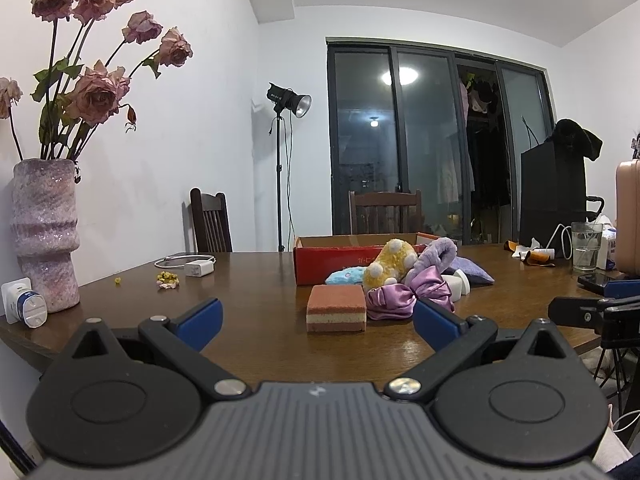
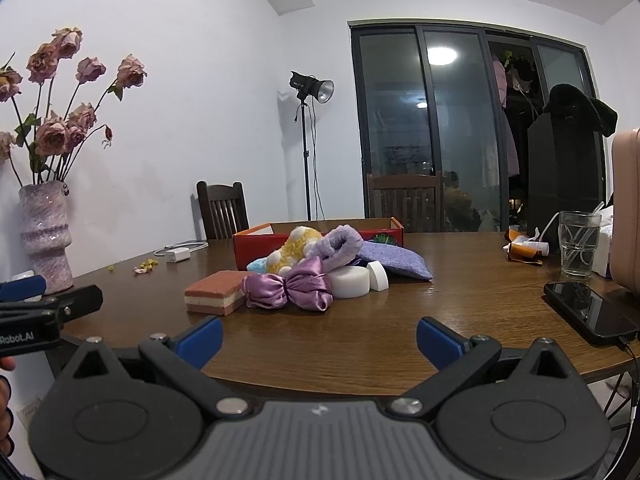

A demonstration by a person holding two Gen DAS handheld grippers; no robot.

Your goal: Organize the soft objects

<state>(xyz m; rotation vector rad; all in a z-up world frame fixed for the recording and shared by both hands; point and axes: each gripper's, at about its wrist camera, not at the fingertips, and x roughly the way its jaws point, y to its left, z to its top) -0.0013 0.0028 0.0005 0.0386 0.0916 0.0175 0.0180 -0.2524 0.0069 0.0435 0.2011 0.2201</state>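
A pile of soft things lies mid-table in front of a red cardboard box (image 1: pixel 320 258) (image 2: pixel 256 250). It holds a layered brown sponge block (image 1: pixel 336 307) (image 2: pixel 216 291), a purple satin bow (image 1: pixel 408 296) (image 2: pixel 288 288), a yellow-and-white plush (image 1: pixel 390 266) (image 2: pixel 296 249), a lilac fluffy headband (image 1: pixel 438 254) (image 2: pixel 340 245), a purple pouch (image 1: pixel 472 270) (image 2: pixel 394 260), a light-blue plush (image 1: pixel 346 276) and white foam pieces (image 1: pixel 458 285) (image 2: pixel 352 283). My left gripper (image 1: pixel 318 322) is open, short of the sponge block. My right gripper (image 2: pixel 320 338) is open over bare table, short of the pile.
A pink vase of dried roses (image 1: pixel 44 232) (image 2: pixel 44 236) stands at the left edge beside a white plug (image 1: pixel 24 300). A charger with cable (image 1: pixel 196 266), a glass (image 2: pixel 578 244), a phone (image 2: pixel 588 312) and a pink case (image 2: pixel 626 208) are on the table. Chairs stand behind.
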